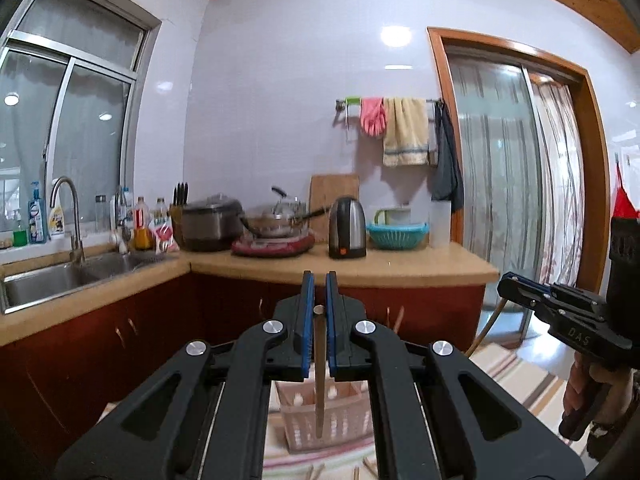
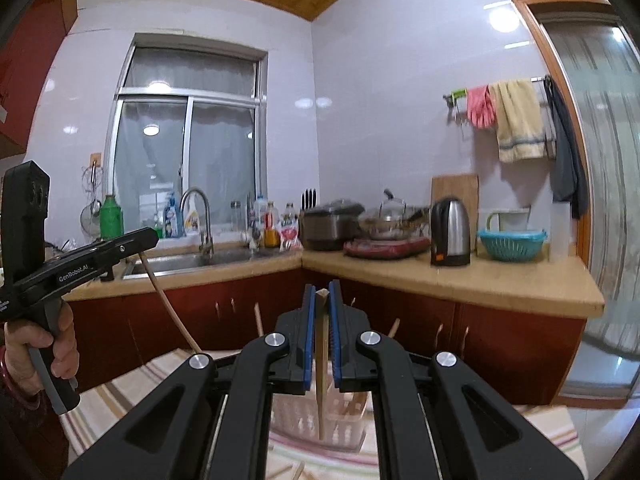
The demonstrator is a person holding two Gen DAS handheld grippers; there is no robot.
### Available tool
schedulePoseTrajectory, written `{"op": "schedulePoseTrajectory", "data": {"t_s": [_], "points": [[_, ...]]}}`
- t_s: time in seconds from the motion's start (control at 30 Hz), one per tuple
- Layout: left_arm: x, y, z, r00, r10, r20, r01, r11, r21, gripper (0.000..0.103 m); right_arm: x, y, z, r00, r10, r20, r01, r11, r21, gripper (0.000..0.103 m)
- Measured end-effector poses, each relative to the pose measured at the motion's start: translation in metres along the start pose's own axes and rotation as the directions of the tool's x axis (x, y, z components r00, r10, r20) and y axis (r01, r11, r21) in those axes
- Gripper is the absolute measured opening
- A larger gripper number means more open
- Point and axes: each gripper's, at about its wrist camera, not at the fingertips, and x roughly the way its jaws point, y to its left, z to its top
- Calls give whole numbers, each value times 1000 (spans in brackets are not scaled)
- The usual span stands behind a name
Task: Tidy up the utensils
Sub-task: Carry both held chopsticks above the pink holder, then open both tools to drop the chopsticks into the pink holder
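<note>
My left gripper [image 1: 319, 280] is shut on a chopstick [image 1: 319, 380] that hangs down over a pale pink perforated utensil basket [image 1: 328, 420]. My right gripper [image 2: 322, 290] is shut on a wooden chopstick [image 2: 321, 376], which points down over the same basket [image 2: 320, 420]. In the right wrist view the left gripper [image 2: 148, 240] is at the left, with its chopstick [image 2: 168, 300] slanting down. In the left wrist view the right gripper [image 1: 508, 284] is at the right edge. Loose chopsticks [image 1: 372, 468] lie on the striped cloth [image 1: 516, 380] by the basket.
Behind is an L-shaped kitchen counter [image 1: 400, 268] with a sink [image 1: 60, 280], a rice cooker [image 1: 212, 220], a pan [image 1: 280, 224], a kettle [image 1: 347, 228] and a teal colander [image 1: 397, 234]. A sliding glass door [image 1: 520, 180] is at the right.
</note>
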Motion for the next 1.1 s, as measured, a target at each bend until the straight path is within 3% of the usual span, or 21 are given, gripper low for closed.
{"op": "schedulePoseTrajectory", "data": {"t_s": [0.2,0.37,0.63,0.83,0.9,0.97,1.0,1.1], "points": [[30,10,24,999,7,47,-6,1000,-12,6,27,-10,18,999,-6,33,6,1000,-5,7],[68,13,18,1000,22,21,-22,1000,8,6,55,-17,15,1000,-13,10,13,1000,-8,7],[122,33,-38,992,19,-127,-26,999,-47,6,102,-34,-26,992,10,-125,-2,998,64,7],[153,44,-79,969,29,-246,-44,998,-55,6,130,-44,-62,973,35,-227,-3,990,140,8],[158,47,-89,961,30,-276,-49,997,-63,12,133,-48,-70,969,29,-247,11,987,157,11],[156,51,-95,958,36,-283,-61,995,-79,46,131,-49,-72,970,17,-243,22,988,155,26],[152,53,-96,961,42,-274,-68,994,-88,54,128,-49,-71,972,6,-236,31,988,152,35],[145,58,-96,961,44,-273,-75,992,-103,58,119,-50,-66,976,-23,-215,53,989,135,45]]}}
